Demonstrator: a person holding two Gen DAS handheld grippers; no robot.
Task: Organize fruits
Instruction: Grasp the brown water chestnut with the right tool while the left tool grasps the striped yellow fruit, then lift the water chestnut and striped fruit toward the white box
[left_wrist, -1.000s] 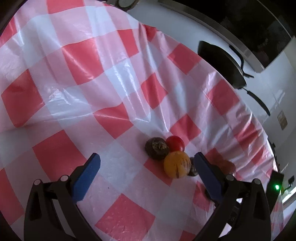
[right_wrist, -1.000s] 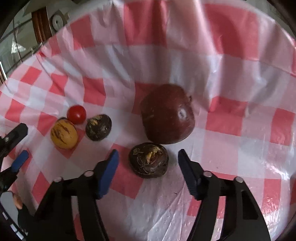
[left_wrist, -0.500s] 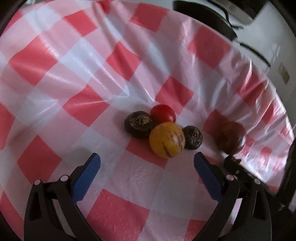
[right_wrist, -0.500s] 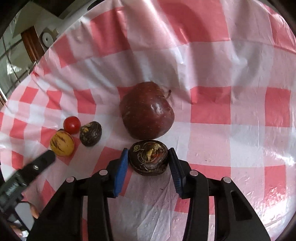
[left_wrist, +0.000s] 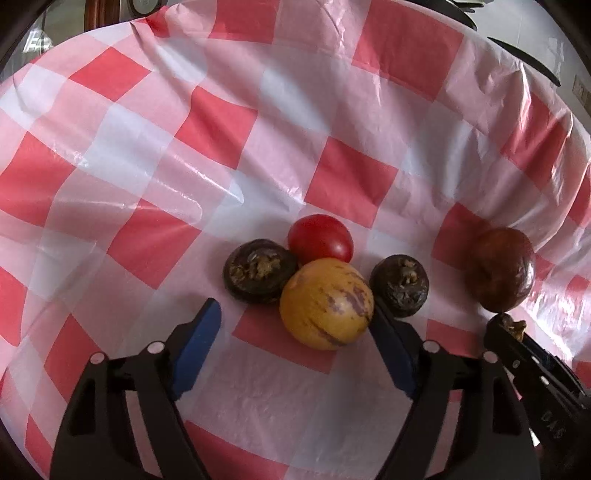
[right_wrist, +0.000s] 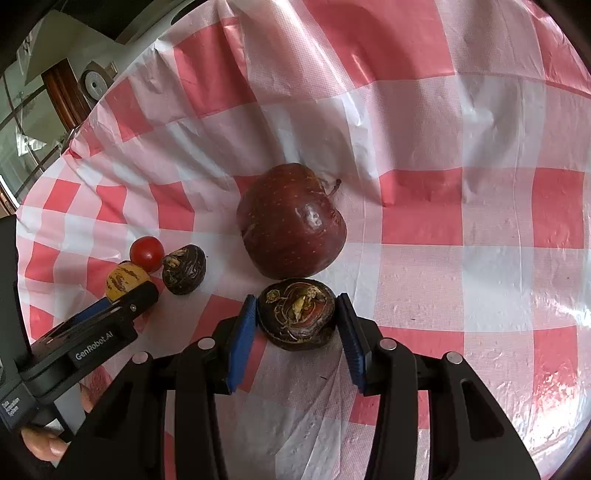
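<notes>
Chestnut (right_wrist: 296, 314) between right fingers (right_wrist: 243, 334), pads touching

Soft daylight, glare on tablecloth (left_wrist: 207, 206), fisheye-bent edges, sharp.

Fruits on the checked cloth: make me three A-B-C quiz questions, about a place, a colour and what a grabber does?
1. What lies just behind the dark knobbly fruit between the right gripper's pads? A apple B tomato C spoon
2. What colour is the striped fruit? A green B yellow C blue
3. The right gripper is: A wide open and empty B shut on the dark knobbly fruit C holding the apple

Answers: A, the apple sits right behind it; B, its skin is yellow with purple streaks; B, both blue pads press its sides.
</notes>
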